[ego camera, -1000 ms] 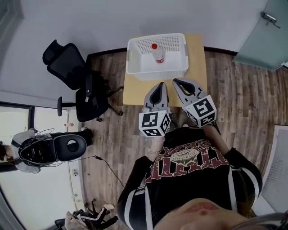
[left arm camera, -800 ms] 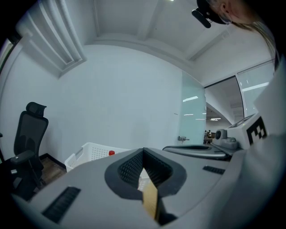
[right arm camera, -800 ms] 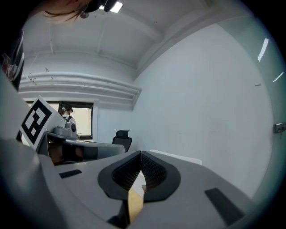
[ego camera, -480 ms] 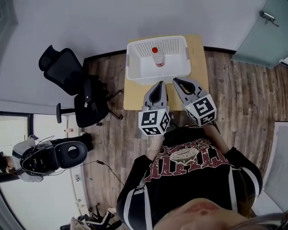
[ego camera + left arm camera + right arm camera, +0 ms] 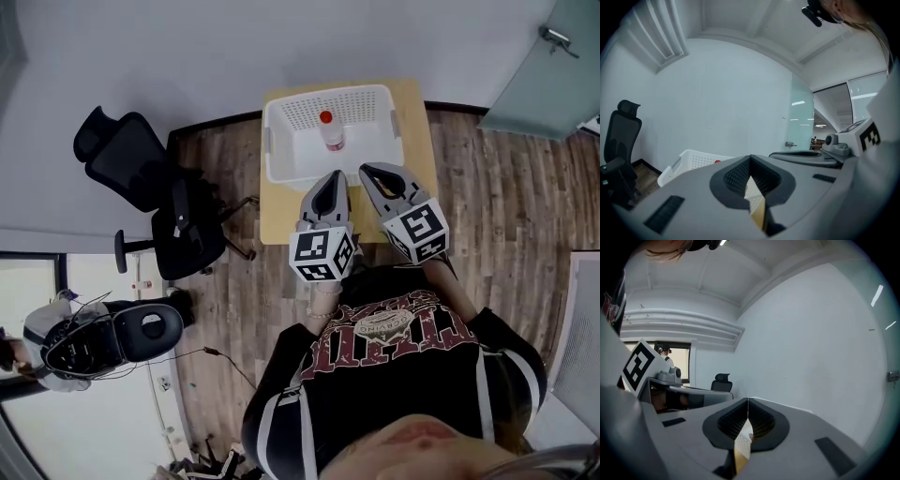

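Note:
A white perforated basket [image 5: 300, 161] stands on a small wooden table [image 5: 418, 112], and a clear bottle with a red cap [image 5: 328, 129] lies inside it. My left gripper [image 5: 331, 176] and right gripper [image 5: 368, 172] hover side by side just before the basket's near wall, above the table's front edge. Both are shut with nothing between the jaws. In the left gripper view the left gripper [image 5: 750, 157] points at the basket [image 5: 692, 161], with the red cap [image 5: 717, 161] just showing. The right gripper [image 5: 747, 400] faces a bare wall.
A black office chair [image 5: 141, 178] stands on the wood floor left of the table. Another person with headgear and cables [image 5: 89, 336] is at the far left. A glass door [image 5: 553, 66] is at the upper right. The table backs onto a white wall.
The basket and table have slid slightly lower in the head view, closer to both grippers. In the left gripper view the chair and basket have shifted left. Both grippers have stayed shut.

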Demonstrator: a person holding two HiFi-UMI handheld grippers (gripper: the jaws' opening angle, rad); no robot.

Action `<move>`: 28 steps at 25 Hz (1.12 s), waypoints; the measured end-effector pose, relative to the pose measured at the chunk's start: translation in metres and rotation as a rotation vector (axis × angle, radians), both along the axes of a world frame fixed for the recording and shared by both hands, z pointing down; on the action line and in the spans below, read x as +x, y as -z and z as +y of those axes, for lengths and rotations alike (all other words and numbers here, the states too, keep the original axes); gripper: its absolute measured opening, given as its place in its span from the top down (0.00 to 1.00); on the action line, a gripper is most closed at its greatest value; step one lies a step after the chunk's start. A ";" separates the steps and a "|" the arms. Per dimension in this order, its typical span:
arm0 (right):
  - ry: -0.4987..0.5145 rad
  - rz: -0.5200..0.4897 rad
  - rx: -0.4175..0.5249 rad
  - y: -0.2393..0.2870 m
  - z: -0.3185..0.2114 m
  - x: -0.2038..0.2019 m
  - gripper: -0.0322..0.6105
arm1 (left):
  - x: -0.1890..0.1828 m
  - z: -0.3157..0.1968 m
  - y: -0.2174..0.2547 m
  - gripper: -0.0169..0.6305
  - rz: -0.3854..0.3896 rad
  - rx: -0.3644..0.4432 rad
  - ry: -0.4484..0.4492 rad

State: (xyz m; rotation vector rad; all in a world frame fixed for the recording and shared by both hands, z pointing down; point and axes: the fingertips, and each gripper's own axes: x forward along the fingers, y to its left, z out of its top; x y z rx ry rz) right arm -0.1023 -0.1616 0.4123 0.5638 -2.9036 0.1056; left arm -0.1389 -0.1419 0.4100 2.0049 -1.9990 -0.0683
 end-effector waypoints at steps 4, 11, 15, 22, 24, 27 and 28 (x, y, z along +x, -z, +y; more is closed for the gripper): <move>-0.022 0.006 0.006 -0.005 -0.008 -0.001 0.92 | -0.002 -0.007 -0.003 0.90 -0.002 0.001 -0.018; -0.053 0.004 0.007 -0.009 -0.023 -0.006 0.92 | -0.008 -0.024 -0.007 0.90 -0.017 -0.001 -0.045; -0.067 0.005 0.005 -0.011 -0.032 -0.012 0.92 | -0.013 -0.036 -0.008 0.90 -0.023 -0.006 -0.063; -0.090 0.004 -0.001 -0.014 -0.046 -0.018 0.92 | -0.018 -0.054 -0.012 0.90 -0.022 -0.014 -0.093; -0.100 0.001 -0.006 -0.014 -0.051 -0.019 0.92 | -0.020 -0.059 -0.013 0.90 -0.025 -0.020 -0.099; -0.116 -0.002 -0.014 -0.015 -0.055 -0.022 0.92 | -0.026 -0.063 -0.017 0.90 -0.028 -0.028 -0.105; -0.121 -0.002 -0.017 -0.016 -0.056 -0.023 0.92 | -0.028 -0.064 -0.018 0.90 -0.029 -0.031 -0.105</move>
